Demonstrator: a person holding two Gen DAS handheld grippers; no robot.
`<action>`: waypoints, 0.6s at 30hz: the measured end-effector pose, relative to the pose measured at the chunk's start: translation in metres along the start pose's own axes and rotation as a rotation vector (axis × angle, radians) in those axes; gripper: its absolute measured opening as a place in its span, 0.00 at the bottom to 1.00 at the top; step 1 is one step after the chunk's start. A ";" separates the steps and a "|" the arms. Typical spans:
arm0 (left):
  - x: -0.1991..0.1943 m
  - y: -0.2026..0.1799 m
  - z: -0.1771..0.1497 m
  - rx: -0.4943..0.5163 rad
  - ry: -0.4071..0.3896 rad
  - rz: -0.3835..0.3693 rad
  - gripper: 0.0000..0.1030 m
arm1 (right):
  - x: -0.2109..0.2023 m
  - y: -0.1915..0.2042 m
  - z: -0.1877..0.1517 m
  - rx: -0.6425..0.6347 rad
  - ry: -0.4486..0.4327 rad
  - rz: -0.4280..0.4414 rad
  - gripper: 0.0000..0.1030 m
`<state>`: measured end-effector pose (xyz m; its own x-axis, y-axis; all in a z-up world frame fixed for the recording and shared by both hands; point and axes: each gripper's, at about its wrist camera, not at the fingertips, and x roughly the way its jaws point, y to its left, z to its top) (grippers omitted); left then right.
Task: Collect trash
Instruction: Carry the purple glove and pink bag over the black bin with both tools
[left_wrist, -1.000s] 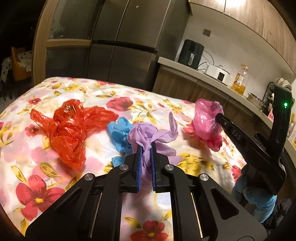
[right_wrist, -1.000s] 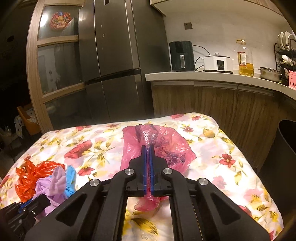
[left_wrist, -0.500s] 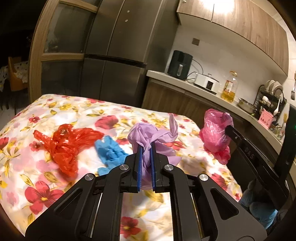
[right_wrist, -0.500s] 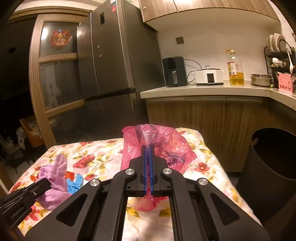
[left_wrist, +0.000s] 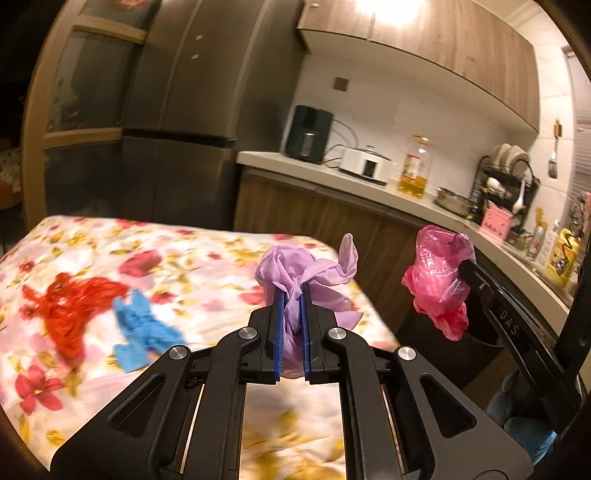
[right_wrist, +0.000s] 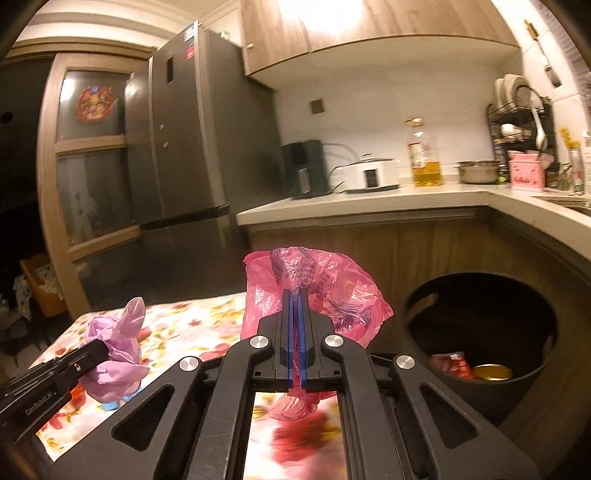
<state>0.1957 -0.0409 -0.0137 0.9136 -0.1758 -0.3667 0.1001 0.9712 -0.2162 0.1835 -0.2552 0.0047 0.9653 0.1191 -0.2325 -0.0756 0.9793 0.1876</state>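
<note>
My left gripper is shut on a crumpled lilac glove, held above the right end of the flowered table. My right gripper is shut on a pink plastic bag, lifted off the table. The left wrist view shows that pink bag hanging to the right, past the table's edge. In the right wrist view the lilac glove hangs at lower left. A red plastic bag and a blue glove lie on the table at left. A dark round bin stands open at right.
The bin holds a red wrapper and a yellow lid. A wooden counter behind carries an air fryer, a white cooker, an oil bottle and a dish rack. A tall steel fridge stands at the back left.
Both grippers have risen off the table and swung right toward the counter, each carrying its item. The bin has come into the right wrist view. The red bag and blue glove stayed behind.
</note>
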 end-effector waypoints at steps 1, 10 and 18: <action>0.002 -0.007 0.002 0.007 -0.001 -0.013 0.07 | -0.004 -0.010 0.003 0.008 -0.012 -0.018 0.03; 0.030 -0.089 0.013 0.090 -0.003 -0.149 0.07 | -0.018 -0.076 0.019 0.054 -0.069 -0.155 0.03; 0.058 -0.149 0.009 0.157 0.025 -0.226 0.07 | -0.024 -0.120 0.024 0.089 -0.088 -0.246 0.03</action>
<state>0.2379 -0.1943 0.0054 0.8510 -0.3933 -0.3480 0.3621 0.9194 -0.1535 0.1752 -0.3798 0.0111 0.9702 -0.1390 -0.1984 0.1822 0.9584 0.2197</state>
